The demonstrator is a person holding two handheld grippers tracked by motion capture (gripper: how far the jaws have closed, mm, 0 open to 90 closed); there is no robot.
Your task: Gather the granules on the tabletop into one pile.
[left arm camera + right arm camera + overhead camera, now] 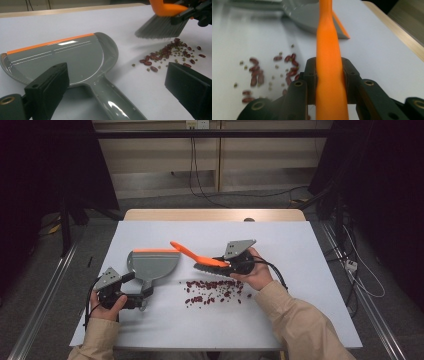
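A grey dustpan (152, 262) with an orange lip lies flat on the white table, its handle (145, 292) pointing toward me. My left gripper (137, 297) stands open around that handle. In the left gripper view the handle (112, 100) runs between the wide-apart jaws, and neither pad touches it. An orange brush (192, 254) with grey bristles (212, 269) hangs tilted just above a scatter of red and small green beans (215, 290). My right gripper (222, 262) is shut on the brush, the pads (312, 75) pressing both sides of the orange handle (329, 50). The bristles (160, 30) hover over the beans (170, 52).
The white table top (300, 270) ends in a wooden strip (215, 215) at the back. The beans lie to the right of the dustpan, between it and the right hand. Cables and dark stands sit on the floor beyond and beside the table.
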